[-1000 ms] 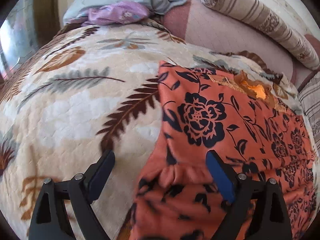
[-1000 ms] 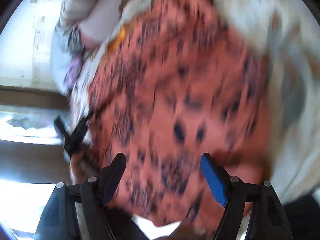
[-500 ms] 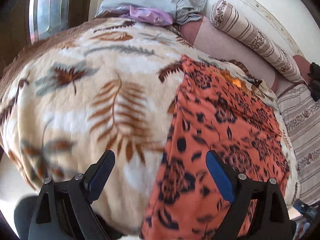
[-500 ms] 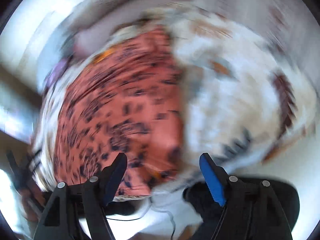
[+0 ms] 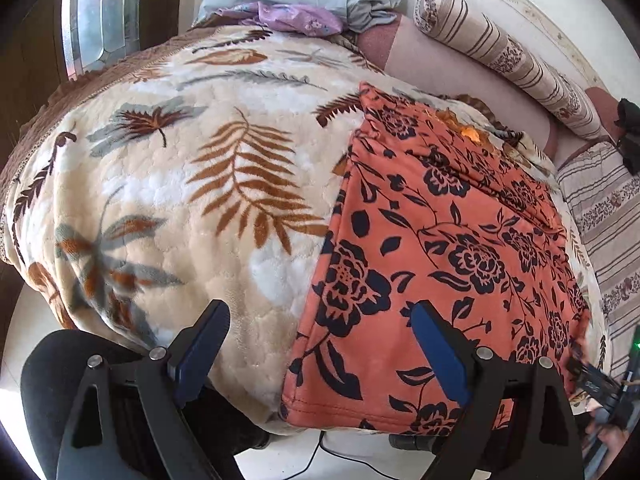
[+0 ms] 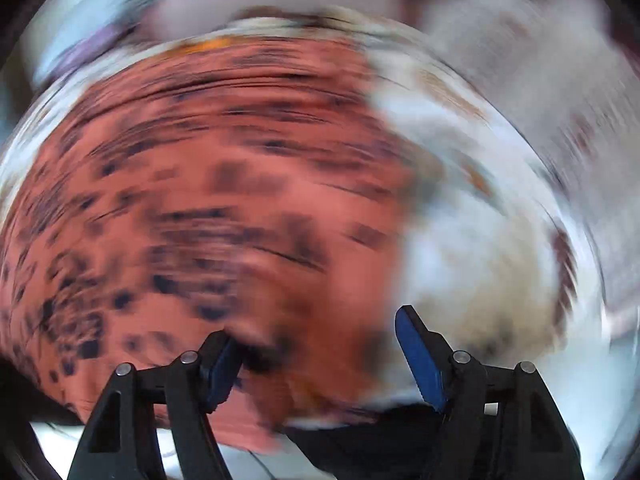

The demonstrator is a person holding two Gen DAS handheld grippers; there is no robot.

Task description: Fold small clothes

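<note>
A: Left to right in the left wrist view: leaf-print fleece blanket (image 5: 168, 184) on the bed, then our orange floral garment (image 5: 432, 240) spread flat on it, near hem draped over the bed edge. Striped bolster (image 5: 504, 52) at the back right.

B: Handling?

A: We'd call it light, thin, limp knit. It'll sag and slide on the fleece. We should pinch at a hem corner (image 5: 292, 404), not mid-panel.

B: Tools?

A: Left gripper (image 5: 320, 356) jaws wide apart, nothing between the pads, angled down over the garment's left edge. Right gripper (image 6: 316, 356) is closing, pads not pressing on anything that we can see; its view is badly smeared. It points down at the garment's right border (image 6: 384, 216).
</note>
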